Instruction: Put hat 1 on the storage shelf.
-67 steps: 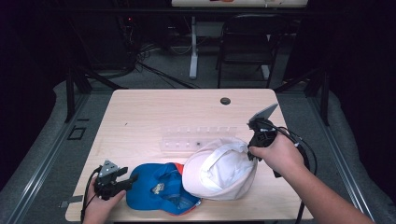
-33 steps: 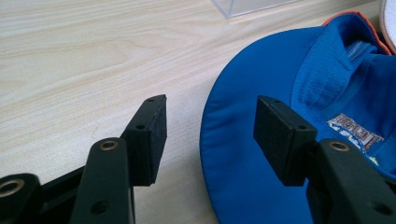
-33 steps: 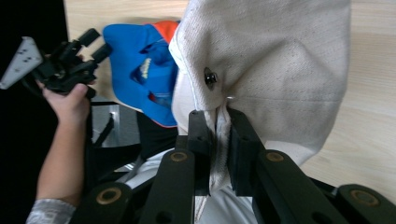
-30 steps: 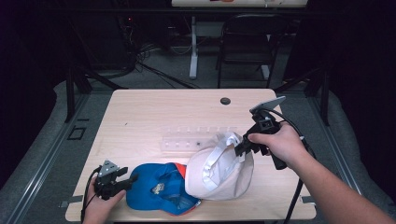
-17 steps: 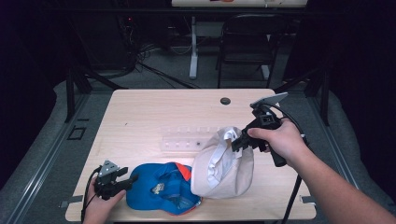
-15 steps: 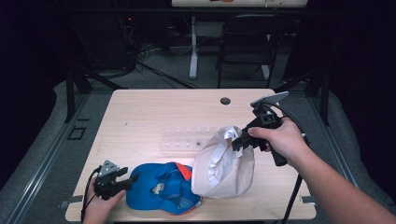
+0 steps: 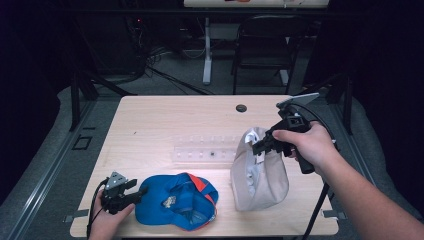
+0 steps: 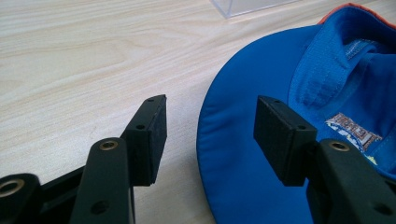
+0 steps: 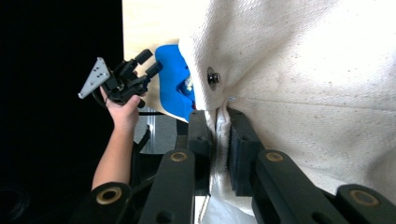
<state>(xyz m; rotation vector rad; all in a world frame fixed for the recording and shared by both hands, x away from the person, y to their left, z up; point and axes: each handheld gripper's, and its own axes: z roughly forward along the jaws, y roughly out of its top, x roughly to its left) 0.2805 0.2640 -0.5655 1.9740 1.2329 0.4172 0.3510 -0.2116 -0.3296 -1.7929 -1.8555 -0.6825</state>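
Two caps share the near half of my wooden table (image 7: 150,125), and I place everything from the clear plastic tray (image 7: 205,151) lying flat at its middle. Largest in the scene is the cream canvas cap (image 7: 260,172), hanging just off the tray's right end with its lower edge touching the tabletop. My right gripper (image 7: 264,145) is clamped on the cap's upper rim; in the right gripper view the two black pads pinch a fold of cream cloth just below a small metal rivet (image 9: 213,77). Held that way, the cap's long axis runs nearly upright, from the pinch down to the table.

Next in size is the blue cap (image 7: 175,200), lying upside down on the near side of the tray and a little left of its middle, its orange-edged rim turned toward the cream cap. My left gripper (image 7: 134,192) sits left of it, farther left than the tray's left end, jaws spread with nothing between the pads. In the left gripper view, the blue brim's curved edge lies just ahead of my right-hand pad.

So the blue cap sits left of and nearer to me than the hanging cream one, and my left hand is far closer to it. I judge that any stacking turns on carrying the cream cap leftward and toward me.
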